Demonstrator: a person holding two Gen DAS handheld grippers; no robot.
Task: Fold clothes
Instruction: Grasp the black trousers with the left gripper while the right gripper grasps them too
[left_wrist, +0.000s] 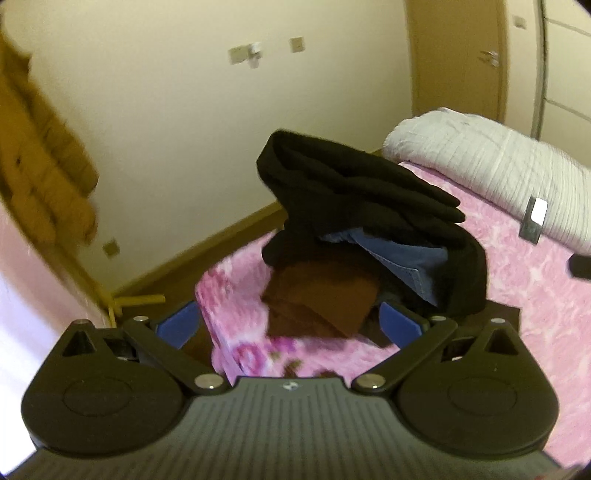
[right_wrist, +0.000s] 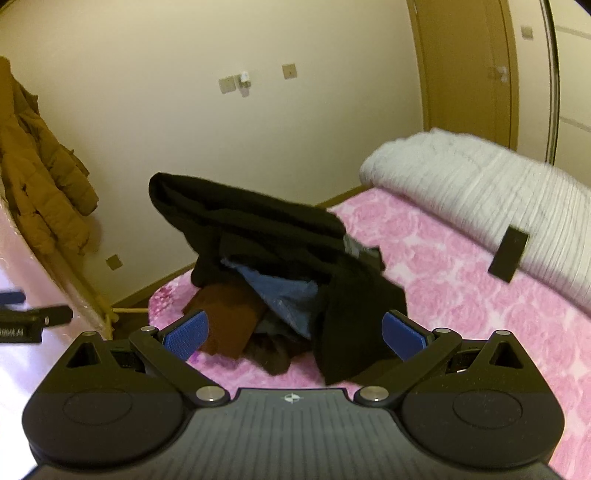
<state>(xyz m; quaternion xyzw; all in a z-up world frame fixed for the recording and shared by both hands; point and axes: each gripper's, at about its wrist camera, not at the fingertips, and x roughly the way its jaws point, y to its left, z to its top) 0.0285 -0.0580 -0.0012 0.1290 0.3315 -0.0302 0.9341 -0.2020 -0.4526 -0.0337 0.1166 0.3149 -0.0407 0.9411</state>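
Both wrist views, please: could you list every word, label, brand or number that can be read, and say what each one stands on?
Nothing in either view reads with certainty.
White lettering, too blurred to read, on the left hand-held gripper at the right wrist view's left edge.
A small round emblem without letters on each hand-held gripper body.
No print shows on the pile of clothes, pink blanket or wall plates.

Bedroom: bed (right_wrist: 480, 295), hanging coat (right_wrist: 40, 177)

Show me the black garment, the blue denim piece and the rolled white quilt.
Black garment (right_wrist: 258, 221): right wrist view, top fold.
Blue denim piece (right_wrist: 284, 291): right wrist view, exposed middle.
Rolled white quilt (left_wrist: 491, 162): left wrist view, ribbed top.
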